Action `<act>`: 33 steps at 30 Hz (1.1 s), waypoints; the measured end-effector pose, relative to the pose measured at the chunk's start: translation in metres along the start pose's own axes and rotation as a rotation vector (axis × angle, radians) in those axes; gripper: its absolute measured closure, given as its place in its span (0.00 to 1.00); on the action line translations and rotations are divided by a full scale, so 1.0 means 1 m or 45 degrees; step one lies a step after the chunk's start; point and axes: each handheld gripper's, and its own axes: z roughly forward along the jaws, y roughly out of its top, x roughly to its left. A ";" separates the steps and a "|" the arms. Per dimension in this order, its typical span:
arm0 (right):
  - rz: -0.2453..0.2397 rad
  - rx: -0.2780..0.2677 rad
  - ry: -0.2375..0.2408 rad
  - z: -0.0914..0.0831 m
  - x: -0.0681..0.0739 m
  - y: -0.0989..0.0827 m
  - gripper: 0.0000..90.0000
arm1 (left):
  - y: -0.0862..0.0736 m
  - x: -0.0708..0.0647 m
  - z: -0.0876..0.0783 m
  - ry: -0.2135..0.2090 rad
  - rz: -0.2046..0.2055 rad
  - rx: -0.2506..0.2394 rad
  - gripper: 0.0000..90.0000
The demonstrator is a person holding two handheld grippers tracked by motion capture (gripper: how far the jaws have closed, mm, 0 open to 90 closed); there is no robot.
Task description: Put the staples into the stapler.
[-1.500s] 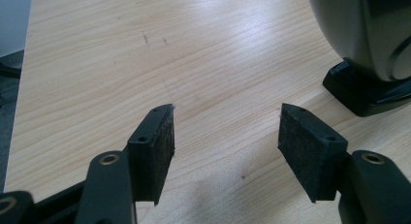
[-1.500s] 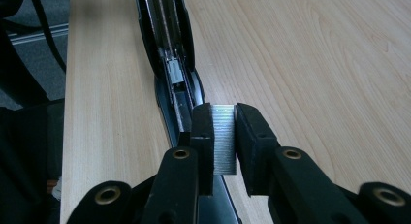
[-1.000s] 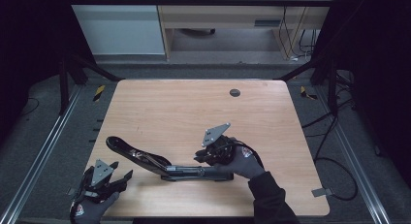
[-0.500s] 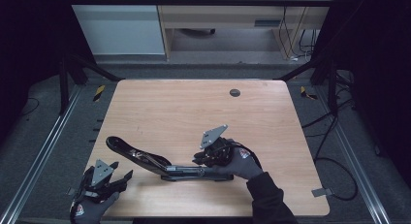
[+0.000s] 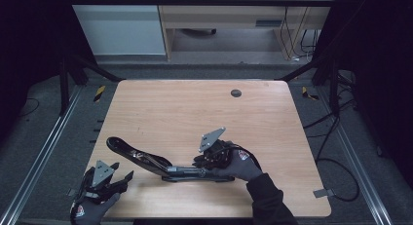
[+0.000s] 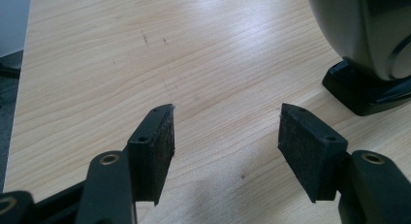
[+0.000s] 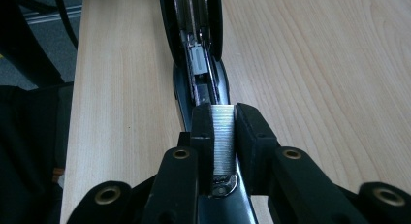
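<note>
The strip of silvery metal staples [image 7: 223, 136], a thin ribbed bar, sits pinched between the pads of the right tongs [image 7: 223, 118], directly over the open loading channel of the long black stapler [image 5: 160, 164]. Such a strip is light and stiff, but it is glued from many fine wires and will likely snap if bent or squeezed across its length; holding it by its flat sides, as now, looks right. The stapler lies opened out flat near the front edge of the pale wooden table [image 5: 195, 108], its arm swung towards the left. It seems heavy and rigid, with smooth plastic that may slide on the wood, so its base is the place to steady it. The left tongs [image 5: 104, 182] hover at the front left corner, gaping wide with nothing between them [image 6: 225, 129], just beside the stapler's rounded end [image 6: 361, 44], though whether that is the head or the handle I cannot say.
</note>
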 end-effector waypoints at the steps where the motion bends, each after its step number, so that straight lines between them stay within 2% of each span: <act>1: -0.003 0.000 0.003 0.001 0.000 0.000 0.87 | 0.000 0.000 0.000 0.000 -0.001 -0.001 0.42; 21: -0.020 0.027 0.030 0.012 -0.004 -0.005 0.87 | 0.000 0.000 0.000 0.000 0.007 0.003 0.42; 33: -0.026 0.068 0.048 0.019 -0.005 -0.006 0.87 | 0.000 0.000 0.000 0.001 0.007 0.003 0.42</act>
